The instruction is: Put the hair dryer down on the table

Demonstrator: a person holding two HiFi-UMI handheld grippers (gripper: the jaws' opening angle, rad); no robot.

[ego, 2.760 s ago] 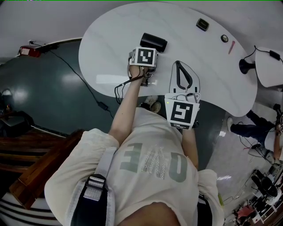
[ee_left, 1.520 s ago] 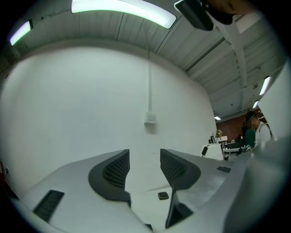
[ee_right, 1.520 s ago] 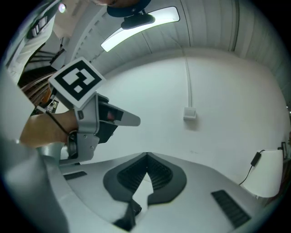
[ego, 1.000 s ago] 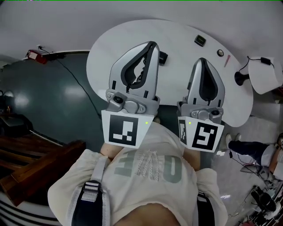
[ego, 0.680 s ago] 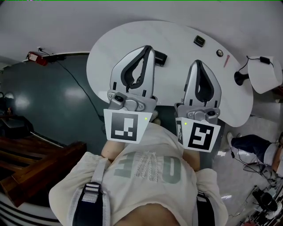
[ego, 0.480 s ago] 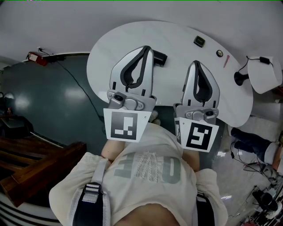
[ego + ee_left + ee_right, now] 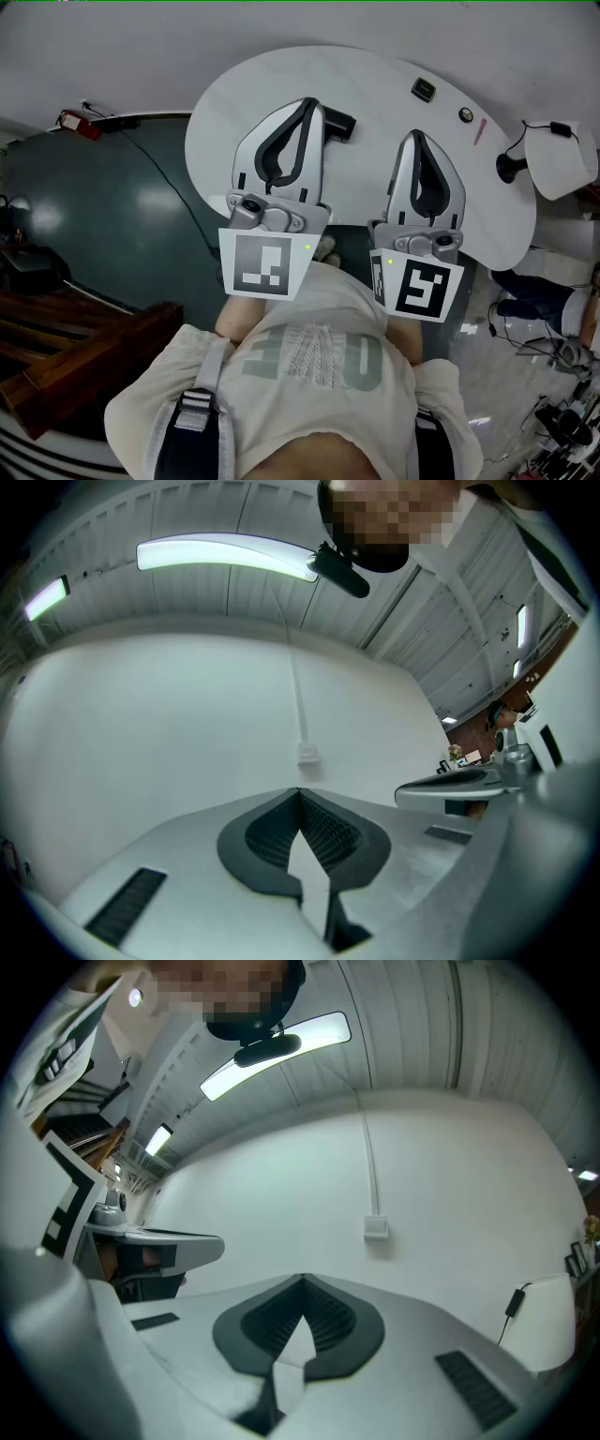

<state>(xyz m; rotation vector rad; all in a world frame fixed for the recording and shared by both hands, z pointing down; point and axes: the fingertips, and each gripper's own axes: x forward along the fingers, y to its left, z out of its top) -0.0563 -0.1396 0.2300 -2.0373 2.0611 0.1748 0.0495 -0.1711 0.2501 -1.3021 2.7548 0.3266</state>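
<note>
The black hair dryer (image 7: 340, 123) lies on the white table (image 7: 394, 66), mostly hidden behind my left gripper. Both grippers are held up close under the head camera, well above the table, with nothing in them. My left gripper (image 7: 309, 101) is shut, its dark pads meeting at the tips. My right gripper (image 7: 418, 134) is shut too. In the left gripper view the jaws (image 7: 299, 791) point at a bare white wall, and the right gripper (image 7: 450, 785) shows at the side. In the right gripper view the jaws (image 7: 303, 1279) face the same wall, with the left gripper (image 7: 150, 1239) beside them.
On the table's far side lie a small dark box (image 7: 424, 89), a round item (image 7: 466, 114) and a pink pen (image 7: 480, 131). A black stand (image 7: 511, 169) and a second white table (image 7: 562, 155) are at the right. A cable (image 7: 159, 159) runs over the dark floor.
Both grippers have risen from the table up to the head camera; the hair dryer stayed on the table. Over the last second they have only drifted slightly.
</note>
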